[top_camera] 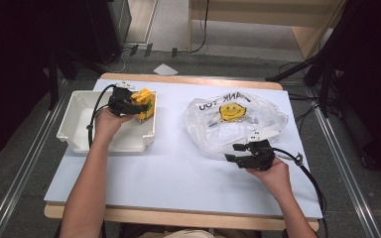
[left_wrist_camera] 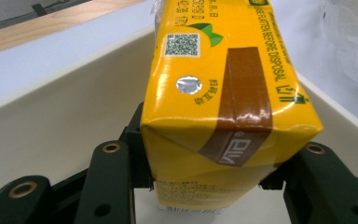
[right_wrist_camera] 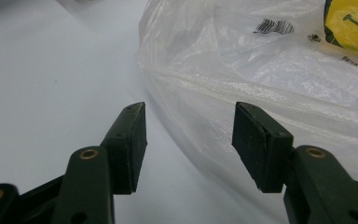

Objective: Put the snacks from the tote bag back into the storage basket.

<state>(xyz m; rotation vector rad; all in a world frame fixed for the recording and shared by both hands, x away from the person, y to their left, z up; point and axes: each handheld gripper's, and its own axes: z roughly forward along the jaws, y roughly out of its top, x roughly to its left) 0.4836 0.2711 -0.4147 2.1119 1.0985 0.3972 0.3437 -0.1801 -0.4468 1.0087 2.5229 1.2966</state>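
A yellow drink carton [top_camera: 144, 104] with a brown stripe sits at the right end of a white tray [top_camera: 79, 124]. My left gripper [top_camera: 129, 105] is shut on the yellow drink carton [left_wrist_camera: 223, 102], which sits between both jaws just above the tray floor [left_wrist_camera: 60, 126]. A clear plastic bag [top_camera: 235, 124] with a yellow smiley face lies at the table's right half. My right gripper [top_camera: 234, 151] stands open at the bag's near edge. In the right gripper view the right gripper [right_wrist_camera: 189, 144] holds nothing, and the bag's rim [right_wrist_camera: 242, 93] runs between and beyond its jaws.
The table top [top_camera: 178, 173] is a pale sheet over a wooden board. Cables trail from both grippers. Dark stands and floor rails flank the table on both sides, and wooden furniture stands behind it.
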